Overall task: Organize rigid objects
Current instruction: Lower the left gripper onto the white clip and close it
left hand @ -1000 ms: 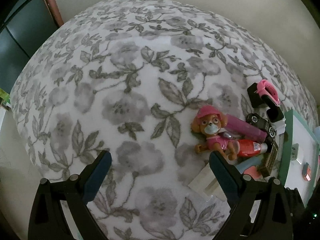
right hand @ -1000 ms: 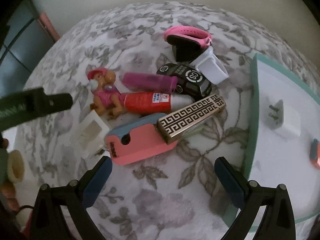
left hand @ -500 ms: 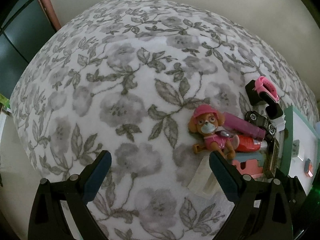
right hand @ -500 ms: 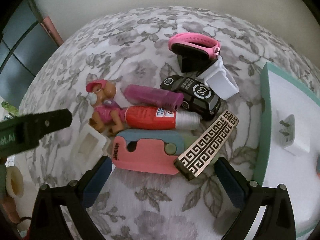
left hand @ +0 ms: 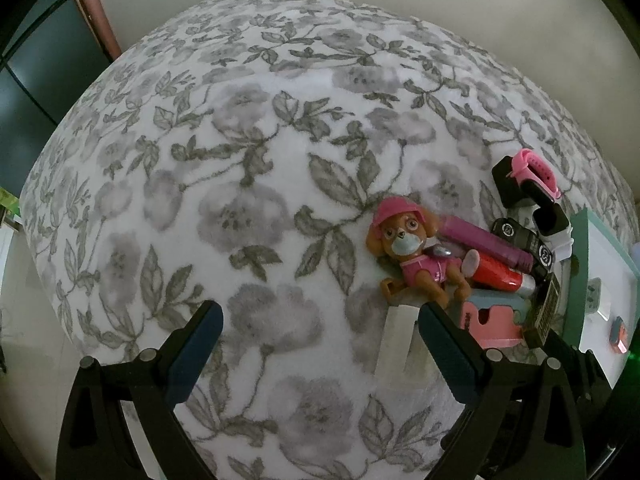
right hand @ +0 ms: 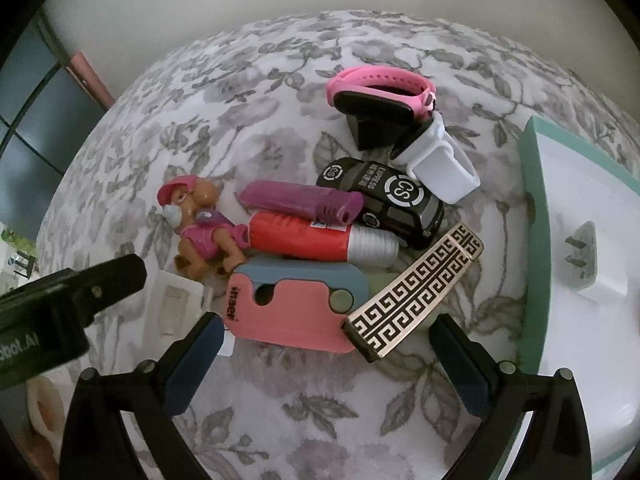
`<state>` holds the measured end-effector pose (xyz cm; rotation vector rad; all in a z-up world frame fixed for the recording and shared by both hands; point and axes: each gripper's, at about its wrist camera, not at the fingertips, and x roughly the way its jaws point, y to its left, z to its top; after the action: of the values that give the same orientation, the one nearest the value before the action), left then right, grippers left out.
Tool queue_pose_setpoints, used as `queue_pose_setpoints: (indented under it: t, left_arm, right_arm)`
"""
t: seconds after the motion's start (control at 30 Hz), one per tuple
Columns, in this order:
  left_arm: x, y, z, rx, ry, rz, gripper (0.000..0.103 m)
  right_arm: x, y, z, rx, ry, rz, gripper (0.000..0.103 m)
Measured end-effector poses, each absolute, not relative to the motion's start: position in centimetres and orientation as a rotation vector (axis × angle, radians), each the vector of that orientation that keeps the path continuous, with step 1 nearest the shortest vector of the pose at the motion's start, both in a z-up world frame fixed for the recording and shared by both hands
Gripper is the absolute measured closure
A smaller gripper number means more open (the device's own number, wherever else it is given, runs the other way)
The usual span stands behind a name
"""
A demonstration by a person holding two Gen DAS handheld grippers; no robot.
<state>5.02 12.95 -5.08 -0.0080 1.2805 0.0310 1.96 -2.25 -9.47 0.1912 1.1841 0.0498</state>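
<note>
Item: heap of rigid objects on the floral cloth (right hand: 280,60), just beside the teal-rimmed tray (right hand: 534,208). The tray already holds a white plug adapter (right hand: 592,264).

Risk, as I judge it: the pink folding tool (right hand: 296,308), patterned bar (right hand: 416,296) and red tube (right hand: 316,240) overlap, so closing on one could drag or tip its neighbours. The dog figure (right hand: 200,232) leans against the tube and may topple. The soft cloth could let a flat piece slip out of a pinch.

Right gripper (right hand: 326,346): jaws spread wide, empty, straddling the pink tool and the bar's near end; contact I cannot tell.

Left gripper (left hand: 318,334): jaws wide, empty, over bare cloth, one finger (left hand: 444,344) over a white flat piece (left hand: 394,340).
</note>
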Motion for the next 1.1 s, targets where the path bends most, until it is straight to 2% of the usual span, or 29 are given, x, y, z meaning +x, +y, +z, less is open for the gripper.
queue_pose_setpoints:
  t: [0.87, 0.9, 1.1]
  left_arm:
    - [5.1, 13.2, -5.9, -0.067, 1.314, 0.043, 0.005]
    - [5.1, 13.1, -6.1, -0.072, 1.321, 0.036, 0.005]
    - [5.1, 12.5, -6.6, -0.116, 1.347, -0.008, 0.005]
  right_arm:
    - [2.7, -2.0, -9.6, 0.226, 1.161, 0.059, 0.001]
    - [2.5, -2.1, -9.5, 0.227, 1.16, 0.055, 0.006]
    - [2.0, -3.3, -9.1, 0.266, 1.16, 0.054, 0.019]
